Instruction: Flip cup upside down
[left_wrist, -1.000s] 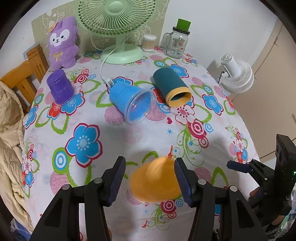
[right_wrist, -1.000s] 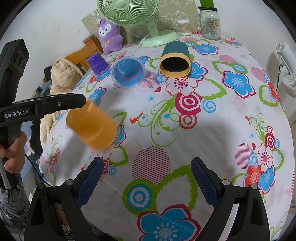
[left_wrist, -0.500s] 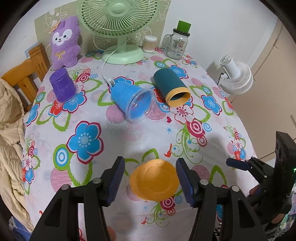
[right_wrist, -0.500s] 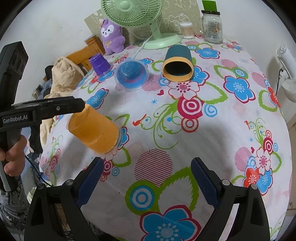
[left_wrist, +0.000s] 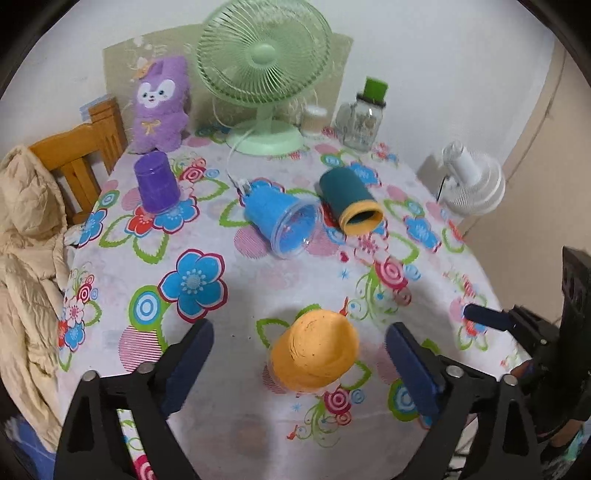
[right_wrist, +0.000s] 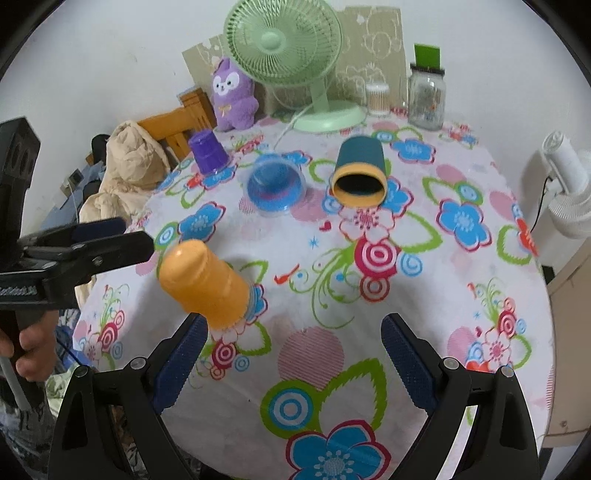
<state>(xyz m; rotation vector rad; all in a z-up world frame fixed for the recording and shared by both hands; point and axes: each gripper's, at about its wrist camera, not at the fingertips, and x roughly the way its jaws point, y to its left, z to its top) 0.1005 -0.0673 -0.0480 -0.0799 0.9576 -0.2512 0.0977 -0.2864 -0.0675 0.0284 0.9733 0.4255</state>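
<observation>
An orange cup (left_wrist: 314, 350) stands upside down on the flowered tablecloth near the front edge; it also shows in the right wrist view (right_wrist: 207, 284). My left gripper (left_wrist: 299, 363) is open, its fingers wide on either side of the cup and not touching it. My right gripper (right_wrist: 291, 365) is open and empty above the cloth, to the right of the orange cup. A blue cup (left_wrist: 282, 221) and a teal cup (left_wrist: 349, 201) lie on their sides mid-table. A purple cup (left_wrist: 155, 182) stands upside down at the left.
A green fan (left_wrist: 264, 74), a purple plush toy (left_wrist: 160, 103), a glass jar (left_wrist: 364, 118) and a small white container (left_wrist: 314, 116) stand at the back. A wooden chair (left_wrist: 81, 158) with a beige jacket (left_wrist: 26, 266) is at the left. A white fan (left_wrist: 471, 181) stands off the table's right side.
The left gripper has opened wide and let go of the orange cup, which now stands upside down on the cloth. The left gripper has drawn back a little. The right gripper stays open.
</observation>
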